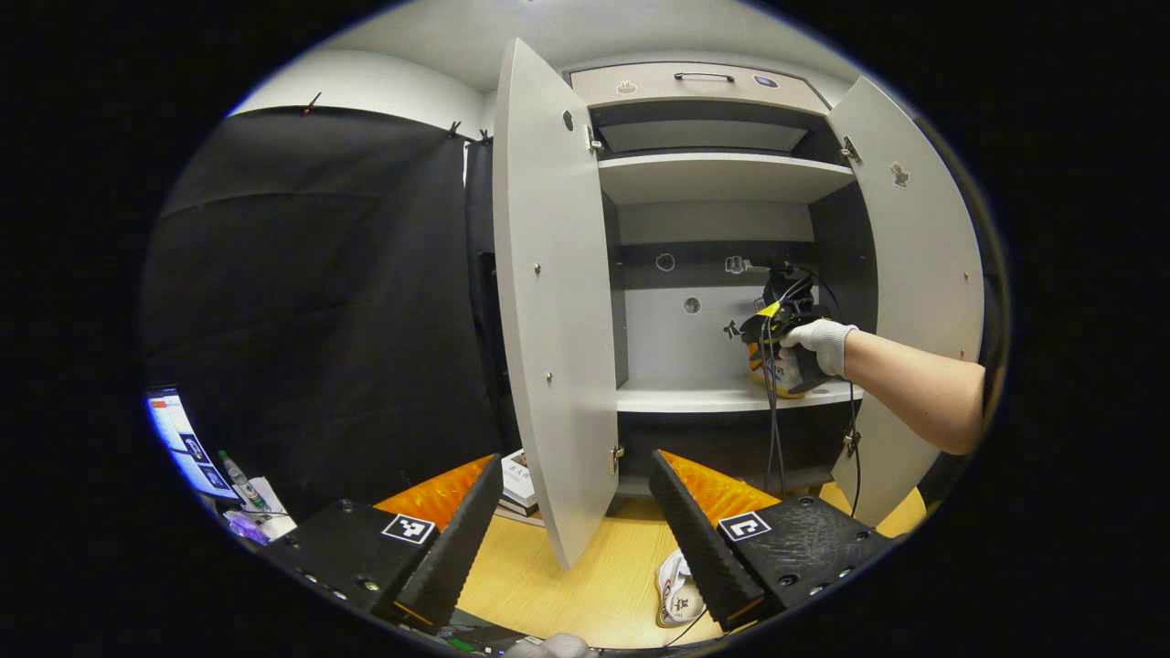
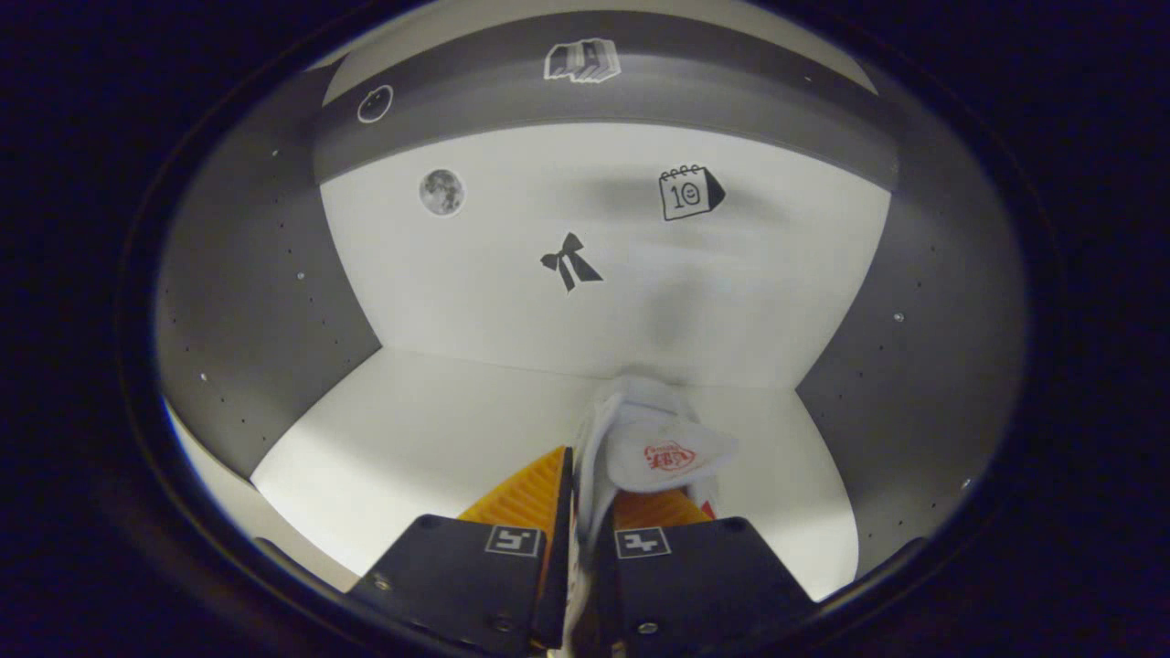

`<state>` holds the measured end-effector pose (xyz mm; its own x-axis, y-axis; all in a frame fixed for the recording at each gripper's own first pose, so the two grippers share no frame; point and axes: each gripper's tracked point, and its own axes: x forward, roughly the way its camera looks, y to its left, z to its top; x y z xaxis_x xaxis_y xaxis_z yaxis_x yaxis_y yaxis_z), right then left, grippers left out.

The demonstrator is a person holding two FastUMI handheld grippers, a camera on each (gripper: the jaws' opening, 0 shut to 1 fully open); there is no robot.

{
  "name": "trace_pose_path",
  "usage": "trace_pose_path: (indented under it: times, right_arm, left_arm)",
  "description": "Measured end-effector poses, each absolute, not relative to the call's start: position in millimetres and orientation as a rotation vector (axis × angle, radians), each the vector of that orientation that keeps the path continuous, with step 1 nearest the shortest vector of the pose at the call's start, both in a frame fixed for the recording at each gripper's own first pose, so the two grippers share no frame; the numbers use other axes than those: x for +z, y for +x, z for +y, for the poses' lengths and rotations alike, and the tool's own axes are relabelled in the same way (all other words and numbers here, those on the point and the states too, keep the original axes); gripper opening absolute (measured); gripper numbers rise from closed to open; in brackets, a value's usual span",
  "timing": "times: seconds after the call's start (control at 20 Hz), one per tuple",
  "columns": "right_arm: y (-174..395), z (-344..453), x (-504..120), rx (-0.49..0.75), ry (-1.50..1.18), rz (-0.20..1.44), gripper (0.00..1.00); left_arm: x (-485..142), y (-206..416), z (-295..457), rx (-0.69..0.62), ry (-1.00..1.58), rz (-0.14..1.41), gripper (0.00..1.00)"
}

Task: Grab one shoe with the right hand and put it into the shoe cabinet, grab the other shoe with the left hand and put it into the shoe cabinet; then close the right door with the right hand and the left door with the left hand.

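Note:
The grey shoe cabinet (image 1: pixel 722 174) stands with both doors open: left door (image 1: pixel 548 302), right door (image 1: pixel 919 265). In the right gripper view my right gripper (image 2: pixel 585 461) is shut on a white shoe (image 2: pixel 658 448), held by its collar just above the cabinet's white shelf (image 2: pixel 411 439). In the left gripper view a gloved hand (image 1: pixel 823 343) holds that gripper inside the cabinet, over the right part of the shelf (image 1: pixel 686 398). My left gripper (image 1: pixel 574 466) hangs open and holds nothing, in front of the left door. The other white shoe (image 1: pixel 678 589) lies on the wooden floor (image 1: pixel 576 585), low between its fingers.
A drawer (image 1: pixel 699 84) tops the cabinet, with an upper shelf (image 1: pixel 722 174) below it. Books (image 1: pixel 518 482) lie at the foot of the left door. A screen (image 1: pixel 183 443) and a bottle (image 1: pixel 239 477) sit at the far left. Cables (image 1: pixel 772 429) hang from the right gripper.

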<state>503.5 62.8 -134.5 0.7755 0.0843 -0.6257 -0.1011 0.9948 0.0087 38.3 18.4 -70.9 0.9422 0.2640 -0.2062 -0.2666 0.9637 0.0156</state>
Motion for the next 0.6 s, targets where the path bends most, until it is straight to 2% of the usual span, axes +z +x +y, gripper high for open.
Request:
trace_pose_path:
  times: [0.05, 0.1, 0.15, 0.2, 0.25, 0.45, 0.5, 0.55, 0.6]
  right_arm:
    - [497, 67, -130, 0.115, 0.014, 0.667, 0.21]
    - [489, 74, -120, 0.138, 0.058, 0.639, 0.27]
    - [485, 76, -110, 0.147, 0.079, 0.602, 0.48]
    - [479, 72, -95, 0.133, 0.081, 0.555, 0.56]
    - [473, 70, -78, 0.121, 0.075, 0.494, 0.75]
    - [412, 61, -12, 0.101, 0.042, 0.269, 0.83]
    - [386, 59, 1, 0.099, 0.031, 0.222, 0.88]
    - [359, 58, 15, 0.103, 0.022, 0.175, 1.0]
    - [331, 54, 28, 0.103, 0.015, 0.127, 1.0]
  left_arm:
    - [-70, 39, 17, 0.265, -0.017, 0.205, 0.97]
    - [-69, 39, 16, 0.26, -0.018, 0.202, 0.96]
    - [-69, 40, 16, 0.254, -0.018, 0.199, 0.96]
    - [-68, 41, 15, 0.247, -0.018, 0.198, 0.96]
    - [-67, 43, 14, 0.238, -0.019, 0.191, 0.96]
    - [-61, 60, 6, 0.186, -0.028, 0.15, 0.96]
    - [-60, 66, 2, 0.159, -0.035, 0.138, 0.96]
    - [-59, 71, -3, 0.129, -0.04, 0.132, 0.96]
    - [-60, 77, -9, 0.086, -0.043, 0.13, 0.97]
